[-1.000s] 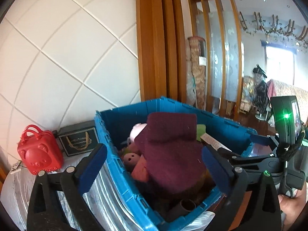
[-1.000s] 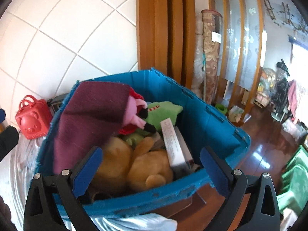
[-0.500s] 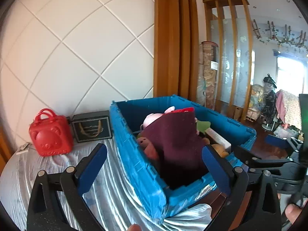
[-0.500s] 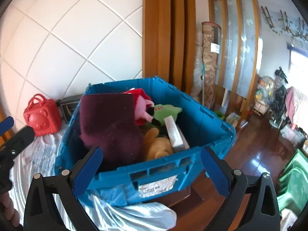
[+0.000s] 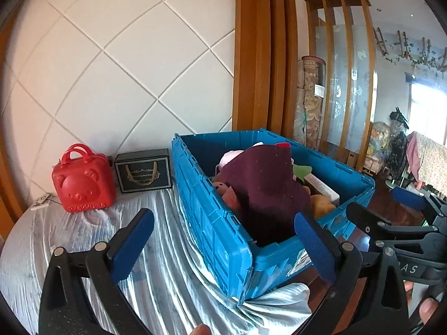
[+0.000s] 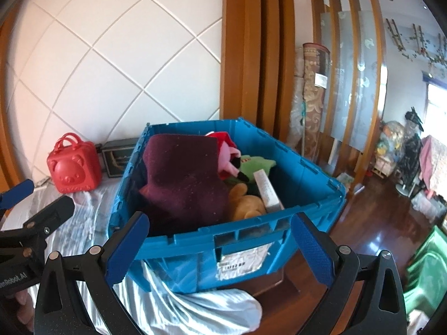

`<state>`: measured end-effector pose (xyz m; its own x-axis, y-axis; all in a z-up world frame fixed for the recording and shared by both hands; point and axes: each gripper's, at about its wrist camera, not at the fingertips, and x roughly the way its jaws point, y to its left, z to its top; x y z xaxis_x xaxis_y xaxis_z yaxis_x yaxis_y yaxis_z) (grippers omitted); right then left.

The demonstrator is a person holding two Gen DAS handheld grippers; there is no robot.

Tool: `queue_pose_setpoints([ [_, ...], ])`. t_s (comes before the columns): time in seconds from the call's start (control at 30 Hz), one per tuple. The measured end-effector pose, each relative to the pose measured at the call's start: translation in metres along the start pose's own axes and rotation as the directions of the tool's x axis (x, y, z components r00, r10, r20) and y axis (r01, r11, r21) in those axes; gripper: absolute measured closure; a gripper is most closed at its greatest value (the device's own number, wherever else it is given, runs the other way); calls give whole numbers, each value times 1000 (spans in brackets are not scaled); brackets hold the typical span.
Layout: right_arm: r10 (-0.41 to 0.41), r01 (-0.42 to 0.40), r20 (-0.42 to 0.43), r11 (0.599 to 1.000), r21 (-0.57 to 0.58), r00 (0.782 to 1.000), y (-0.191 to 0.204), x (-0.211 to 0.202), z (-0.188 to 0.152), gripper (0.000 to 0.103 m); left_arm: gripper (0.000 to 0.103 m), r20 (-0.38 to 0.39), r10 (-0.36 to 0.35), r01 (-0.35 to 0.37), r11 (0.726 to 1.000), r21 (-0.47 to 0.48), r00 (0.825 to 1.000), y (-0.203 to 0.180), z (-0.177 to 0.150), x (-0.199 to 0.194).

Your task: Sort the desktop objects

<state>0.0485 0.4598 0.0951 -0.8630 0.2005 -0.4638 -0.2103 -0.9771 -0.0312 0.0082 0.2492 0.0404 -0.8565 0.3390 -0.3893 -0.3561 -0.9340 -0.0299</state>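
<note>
A blue crate (image 5: 212, 231) (image 6: 245, 240) stands on the silver-clothed table, filled with a maroon cloth (image 5: 268, 187) (image 6: 184, 178), a pink plush (image 6: 227, 156), a green plush (image 6: 254, 164), a tan plush (image 6: 245, 203) and a long white box (image 6: 266, 192). My left gripper (image 5: 223, 240) hangs open before the crate's near left corner, nothing between its fingers. My right gripper (image 6: 219, 244) is open too, in front of the crate's labelled side. Each gripper shows at the edge of the other's view.
A red bear-faced case (image 5: 82, 181) (image 6: 73, 167) and a dark box with gold print (image 5: 144, 173) stand against the white tiled wall. The silver cloth (image 5: 156, 279) hangs over the table edge. Wood floor (image 6: 371, 237) and a green bin (image 6: 424, 284) lie to the right.
Both grippers have drawn back from the crate and stayed open; the crate now looks smaller and more of the table, red case and dark box shows.
</note>
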Motion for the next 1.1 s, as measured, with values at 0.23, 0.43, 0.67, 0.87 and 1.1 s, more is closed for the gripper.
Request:
queue_pose_setpoints([
  [0.23, -6, 6, -1, 1000, 1, 1000, -1, 2, 2, 0, 1, 0, -6, 6, 1000, 17, 1000, -3, 3, 1],
  [0.43, -21, 21, -1, 1000, 12, 1000, -6, 7, 6, 0, 1, -1, -3, 3, 1000, 28, 1000, -5, 7, 7],
  [0.67, -29, 29, -15, 999, 23, 999, -11, 17, 8, 0, 1, -16, -8, 8, 999, 39, 1000, -7, 10, 16],
  [0.87, -27, 28, -20, 999, 27, 999, -13, 24, 10, 0, 1, -27, -15, 16, 999, 45, 1000, -8, 12, 24],
  [1.1, -29, 31, -38, 999, 31, 999, -16, 36, 13, 0, 1, -31, -23, 25, 998, 49, 999, -9, 13, 33],
])
